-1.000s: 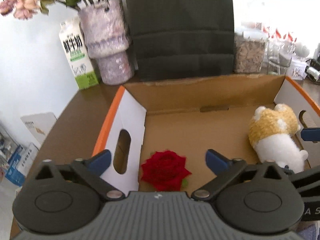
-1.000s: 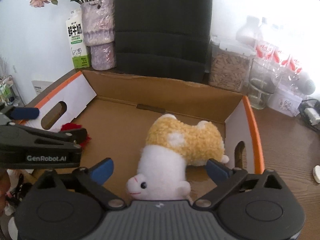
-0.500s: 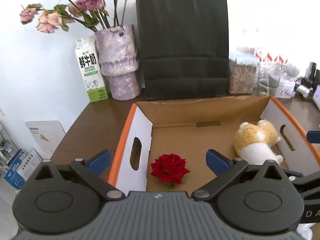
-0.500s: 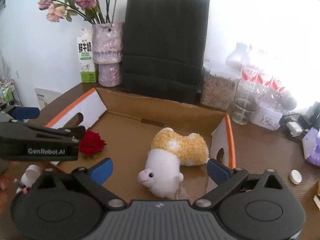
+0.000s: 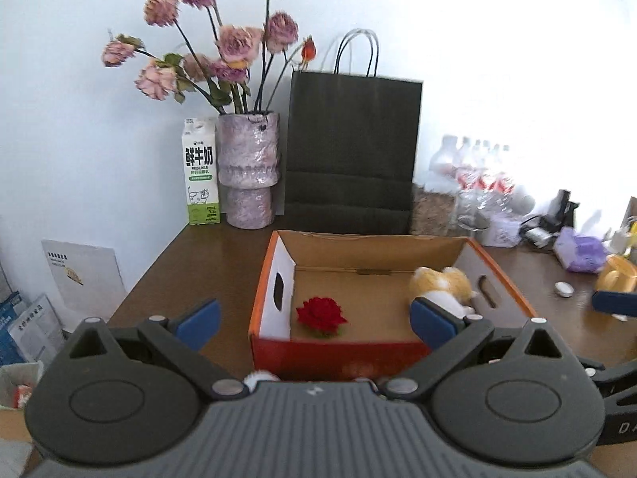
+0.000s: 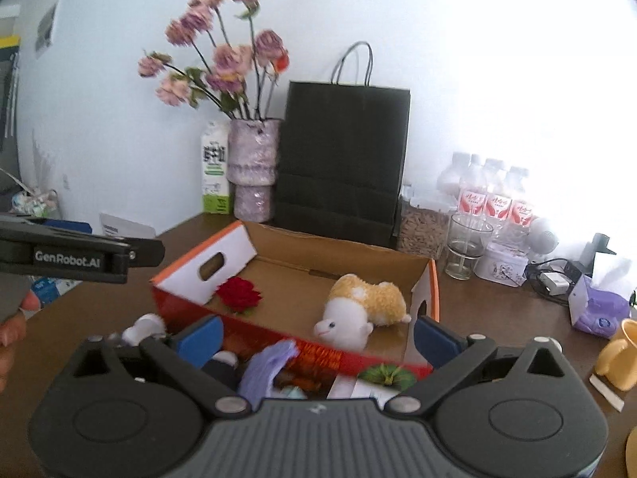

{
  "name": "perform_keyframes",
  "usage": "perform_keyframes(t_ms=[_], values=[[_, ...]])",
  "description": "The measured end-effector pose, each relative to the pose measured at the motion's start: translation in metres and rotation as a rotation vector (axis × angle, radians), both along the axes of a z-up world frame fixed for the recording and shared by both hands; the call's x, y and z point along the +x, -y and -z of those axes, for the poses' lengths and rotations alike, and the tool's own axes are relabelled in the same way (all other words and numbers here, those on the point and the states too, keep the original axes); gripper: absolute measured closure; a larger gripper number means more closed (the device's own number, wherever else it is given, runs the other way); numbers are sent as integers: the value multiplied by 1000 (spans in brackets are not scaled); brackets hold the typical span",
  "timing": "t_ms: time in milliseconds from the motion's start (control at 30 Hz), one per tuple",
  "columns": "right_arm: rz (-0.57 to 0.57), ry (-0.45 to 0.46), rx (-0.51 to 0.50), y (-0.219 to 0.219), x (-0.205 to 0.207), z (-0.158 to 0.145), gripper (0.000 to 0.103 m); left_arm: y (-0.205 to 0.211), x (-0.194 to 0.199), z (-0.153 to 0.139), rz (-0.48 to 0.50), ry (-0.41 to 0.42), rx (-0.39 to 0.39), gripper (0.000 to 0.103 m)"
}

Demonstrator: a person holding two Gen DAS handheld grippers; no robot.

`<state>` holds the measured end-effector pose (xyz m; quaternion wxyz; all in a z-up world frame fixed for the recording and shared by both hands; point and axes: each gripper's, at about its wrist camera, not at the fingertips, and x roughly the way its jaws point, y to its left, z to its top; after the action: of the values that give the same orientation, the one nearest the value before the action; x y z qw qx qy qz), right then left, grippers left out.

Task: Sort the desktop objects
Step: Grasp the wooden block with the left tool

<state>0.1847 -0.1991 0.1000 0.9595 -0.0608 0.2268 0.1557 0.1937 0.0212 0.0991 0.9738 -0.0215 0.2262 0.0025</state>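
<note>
An open cardboard box [image 5: 274, 298] with orange rims [image 6: 434, 286] sits on the brown table. Inside lie a red rose [image 5: 321, 312] [image 6: 238, 294] at the left and a yellow-and-white plush toy [image 5: 442, 285] [image 6: 364, 306] at the right. My left gripper [image 5: 314, 324] is open and empty, held above the box's near wall. My right gripper [image 6: 316, 336] is open and empty, pulled back in front of the box. Small items lie before the box: a purple plush piece [image 6: 266, 366], a white toy [image 6: 143, 324], a green piece [image 6: 384, 372].
A black paper bag [image 5: 350, 151], a vase of dried flowers [image 5: 249, 171] and a milk carton [image 5: 201, 177] stand behind the box. Bottles [image 6: 493, 199], a glass [image 6: 466, 251], a jar [image 6: 420, 233], a purple tissue pack [image 6: 597, 306] and a yellow mug [image 6: 619, 354] sit at the right.
Both grippers have pulled back and up, away from the box. The rose and the plush stay in the box. The box's near wall and the items in front have come into view.
</note>
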Motion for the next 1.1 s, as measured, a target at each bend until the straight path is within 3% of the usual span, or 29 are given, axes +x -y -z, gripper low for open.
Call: perform_keyframes(t_ms=[33,300,533,700,1000,1100], values=[[-2,10,7,2,-12,2,0,-1,-13,2,-1,7,-3,0],[2,11,62,12,-79,40,0,-15,-95,32,-57,45,-19,0],[21,-20,67,19,-128,71,0,-23,-137,75,-81,-43,-12,0],[38,-43,31,17,-142,86,0,-26,-145,97,-78,-112,3,0],[39,-104,22,15,-137,98,0,-26,-133,112,-77,-139,69,1],[39,-112,20,14,-135,98,0,-27,-127,117,-71,-155,69,12]])
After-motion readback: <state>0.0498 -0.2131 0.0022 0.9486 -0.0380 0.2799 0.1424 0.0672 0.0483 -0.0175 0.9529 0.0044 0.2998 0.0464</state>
